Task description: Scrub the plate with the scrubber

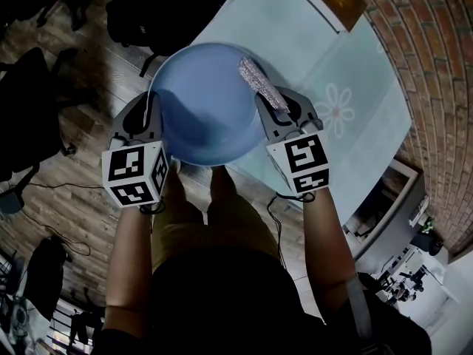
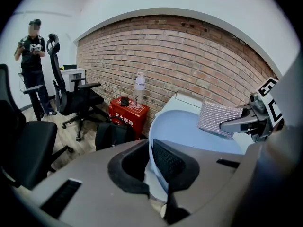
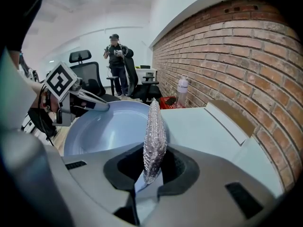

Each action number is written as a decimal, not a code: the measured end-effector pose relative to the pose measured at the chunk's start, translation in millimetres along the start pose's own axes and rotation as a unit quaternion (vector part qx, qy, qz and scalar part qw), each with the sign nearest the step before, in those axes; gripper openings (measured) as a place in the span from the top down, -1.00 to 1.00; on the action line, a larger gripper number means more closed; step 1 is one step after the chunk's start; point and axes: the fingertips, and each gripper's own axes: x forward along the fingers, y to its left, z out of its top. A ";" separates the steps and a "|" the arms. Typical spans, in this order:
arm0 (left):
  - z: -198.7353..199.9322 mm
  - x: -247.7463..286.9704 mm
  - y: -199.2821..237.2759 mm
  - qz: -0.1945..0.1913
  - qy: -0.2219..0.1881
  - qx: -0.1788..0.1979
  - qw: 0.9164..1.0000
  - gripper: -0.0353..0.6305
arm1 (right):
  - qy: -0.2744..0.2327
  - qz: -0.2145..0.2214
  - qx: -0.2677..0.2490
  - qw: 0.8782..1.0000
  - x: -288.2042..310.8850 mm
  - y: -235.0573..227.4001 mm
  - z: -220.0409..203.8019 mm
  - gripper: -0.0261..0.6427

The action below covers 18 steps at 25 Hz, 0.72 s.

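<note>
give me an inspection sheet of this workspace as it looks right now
surface: table under a pale cloth with a flower print
job's things: blue plate gripped at its left rim; silvery scrubber over the plate's right edge, contact unclear
clutter: brown flat board at the table's far end
grippers: left gripper jaws shut on the plate; right gripper jaws shut on the scrubber
cables: black cable on the wood floor
surroundings: brick wall, office chair, red box, bottle, backpack, person standing far off
</note>
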 end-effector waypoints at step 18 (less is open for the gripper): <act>-1.4 -2.3 1.1 -0.010 -0.002 0.002 1.000 0.79 | 0.059 0.052 0.014 0.997 -35.0 43.9 -28.7 0.66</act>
